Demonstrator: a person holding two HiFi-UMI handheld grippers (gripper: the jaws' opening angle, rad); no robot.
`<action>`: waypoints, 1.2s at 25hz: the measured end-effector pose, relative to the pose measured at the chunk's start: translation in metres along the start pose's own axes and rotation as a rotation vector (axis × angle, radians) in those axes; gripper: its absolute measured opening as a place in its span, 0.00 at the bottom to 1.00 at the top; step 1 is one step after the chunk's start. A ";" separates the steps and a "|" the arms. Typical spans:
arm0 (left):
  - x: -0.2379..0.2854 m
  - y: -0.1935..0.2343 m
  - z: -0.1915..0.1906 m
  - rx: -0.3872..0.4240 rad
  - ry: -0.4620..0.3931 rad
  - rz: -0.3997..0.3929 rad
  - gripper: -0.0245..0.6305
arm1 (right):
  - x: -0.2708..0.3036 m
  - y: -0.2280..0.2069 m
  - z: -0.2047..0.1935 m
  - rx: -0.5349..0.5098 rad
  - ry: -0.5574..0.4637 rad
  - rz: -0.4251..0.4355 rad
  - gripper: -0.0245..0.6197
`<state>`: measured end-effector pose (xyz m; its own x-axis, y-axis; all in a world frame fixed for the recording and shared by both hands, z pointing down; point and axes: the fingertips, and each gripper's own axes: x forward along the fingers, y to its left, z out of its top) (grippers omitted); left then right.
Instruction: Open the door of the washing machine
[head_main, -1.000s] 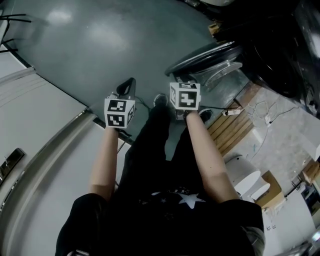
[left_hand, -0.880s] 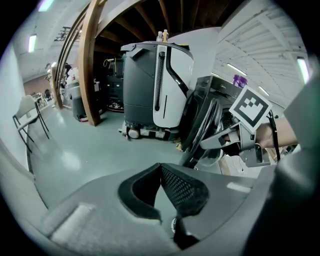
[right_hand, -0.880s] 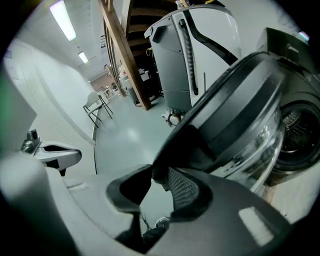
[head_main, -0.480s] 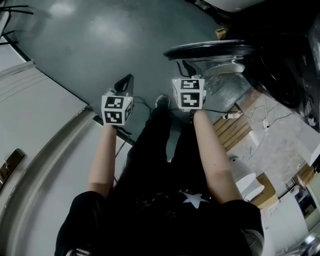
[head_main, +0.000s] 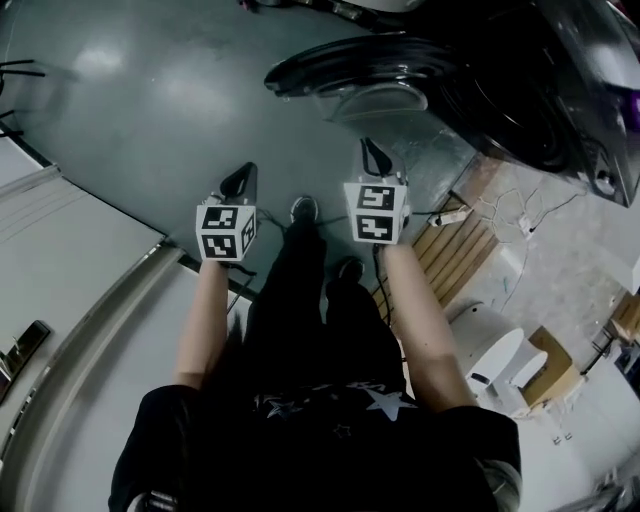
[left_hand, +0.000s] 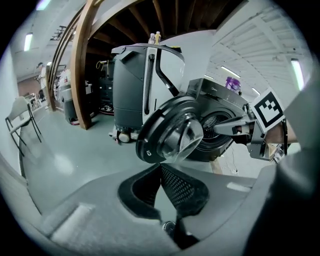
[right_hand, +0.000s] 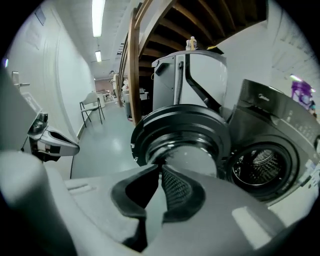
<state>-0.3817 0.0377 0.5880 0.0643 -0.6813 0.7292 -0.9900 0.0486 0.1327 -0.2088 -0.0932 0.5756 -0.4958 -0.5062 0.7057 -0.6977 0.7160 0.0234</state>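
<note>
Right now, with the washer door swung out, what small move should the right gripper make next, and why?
Probably just ease the right gripper back. The door already stands wide open, baring the drum, and the jaws have just been closing with nothing between them.

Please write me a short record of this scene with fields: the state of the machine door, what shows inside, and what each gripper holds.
washing machine: front loader, standing on the grey floor
door: open, swung wide out from the front
drum: visible through the open front
left gripper: jaws together, nothing between them, pointing toward the door
right gripper: jaws have just been closing and meet at the tips, nothing between them, pointing at the door
task state: door already open
</note>
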 end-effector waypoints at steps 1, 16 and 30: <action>-0.003 -0.014 0.002 0.012 -0.002 -0.007 0.06 | -0.013 -0.013 -0.004 0.001 -0.010 -0.019 0.06; -0.074 -0.215 0.062 0.242 -0.128 -0.190 0.06 | -0.250 -0.129 -0.050 0.123 -0.177 -0.254 0.05; -0.154 -0.315 0.051 0.333 -0.217 -0.271 0.06 | -0.422 -0.155 -0.104 0.211 -0.304 -0.425 0.05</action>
<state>-0.0863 0.0901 0.3990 0.3329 -0.7759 0.5359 -0.9300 -0.3640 0.0507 0.1626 0.0599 0.3478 -0.2532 -0.8672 0.4287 -0.9414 0.3230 0.0974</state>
